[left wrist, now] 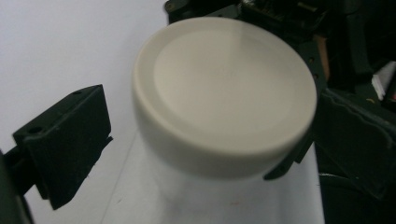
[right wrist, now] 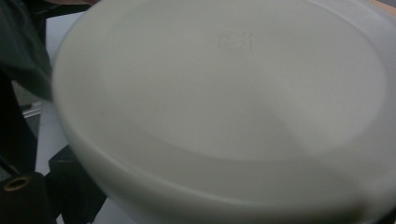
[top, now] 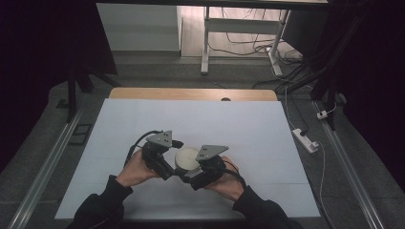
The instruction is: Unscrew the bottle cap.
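Lid (top: 186, 158), one, cream, round, between two grippers.
Seated on one pale container (left wrist: 210, 196) near the front middle of the white table (top: 248, 129). Left gripper (top: 168, 168) spread wide, clear of the lid; right gripper (top: 191, 180) close against it (grip impossible to tell).

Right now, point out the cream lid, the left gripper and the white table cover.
cream lid (left wrist: 224, 93), left gripper view, flat top face
left gripper (top: 168, 164), high view, between its fingertips
white table cover (top: 248, 129), high view, bare patch
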A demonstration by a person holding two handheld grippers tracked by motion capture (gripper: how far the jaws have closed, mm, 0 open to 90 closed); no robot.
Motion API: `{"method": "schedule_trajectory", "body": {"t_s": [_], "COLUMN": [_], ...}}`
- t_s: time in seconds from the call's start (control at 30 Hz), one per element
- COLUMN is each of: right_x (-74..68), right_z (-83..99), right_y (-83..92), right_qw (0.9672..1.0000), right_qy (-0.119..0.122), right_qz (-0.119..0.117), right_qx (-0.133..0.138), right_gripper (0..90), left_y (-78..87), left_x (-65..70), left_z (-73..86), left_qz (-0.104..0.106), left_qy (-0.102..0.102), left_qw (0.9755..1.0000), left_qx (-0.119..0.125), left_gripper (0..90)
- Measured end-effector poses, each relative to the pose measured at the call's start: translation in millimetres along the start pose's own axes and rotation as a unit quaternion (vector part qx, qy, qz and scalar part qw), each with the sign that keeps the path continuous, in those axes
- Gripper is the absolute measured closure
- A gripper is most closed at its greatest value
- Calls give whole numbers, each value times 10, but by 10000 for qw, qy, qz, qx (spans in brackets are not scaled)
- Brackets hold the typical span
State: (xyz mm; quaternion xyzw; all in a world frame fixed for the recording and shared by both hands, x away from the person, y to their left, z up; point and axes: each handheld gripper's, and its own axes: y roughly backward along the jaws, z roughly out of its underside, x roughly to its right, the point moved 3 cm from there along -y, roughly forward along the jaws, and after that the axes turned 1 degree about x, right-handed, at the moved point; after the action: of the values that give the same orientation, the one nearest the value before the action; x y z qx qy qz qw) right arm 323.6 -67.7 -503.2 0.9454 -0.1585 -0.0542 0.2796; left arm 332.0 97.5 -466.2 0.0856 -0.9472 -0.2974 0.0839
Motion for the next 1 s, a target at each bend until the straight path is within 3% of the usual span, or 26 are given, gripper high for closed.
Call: {"method": "schedule_trajectory", "body": {"t_s": [0.1, 0.33, 0.43, 0.67, 0.7, 0.83, 0.9, 1.0], "right_x": [-38, -112, -124, -97, -82, -44, -18, -3], "right_z": [1, -16, -18, -13, -12, -12, -5, 2], "right_y": [-8, -6, -6, -8, -9, -6, -8, -10], "right_qw": [9998, 9986, 9984, 9990, 9994, 9999, 9999, 9998], "right_qy": [109, 292, 301, 242, 170, 76, 39, -13], "right_qz": [-157, -433, -474, -376, -305, -129, 22, 160], "right_qx": [-13, 3, 3, -47, -46, -71, -107, -149], "right_gripper": [65, 65, 65, 65, 65, 65, 65, 65], "left_y": [-48, -52, -45, -54, -54, -71, -104, -123], "left_x": [18, 77, 88, 86, 80, 73, 83, 92], "left_z": [-18, -18, -17, -19, -18, -23, -42, -58], "left_qz": [253, 528, 512, 263, 125, -92, -338, -502], "left_qy": [-188, -487, -524, -366, -259, -110, -9, 59], "left_qw": [9995, 9974, 9973, 9990, 9996, 9999, 9994, 9987], "left_qx": [-53, -7, -17, -39, -17, 14, -13, -30], "left_gripper": [4, 58, 69, 72, 72, 73, 74, 77]}}
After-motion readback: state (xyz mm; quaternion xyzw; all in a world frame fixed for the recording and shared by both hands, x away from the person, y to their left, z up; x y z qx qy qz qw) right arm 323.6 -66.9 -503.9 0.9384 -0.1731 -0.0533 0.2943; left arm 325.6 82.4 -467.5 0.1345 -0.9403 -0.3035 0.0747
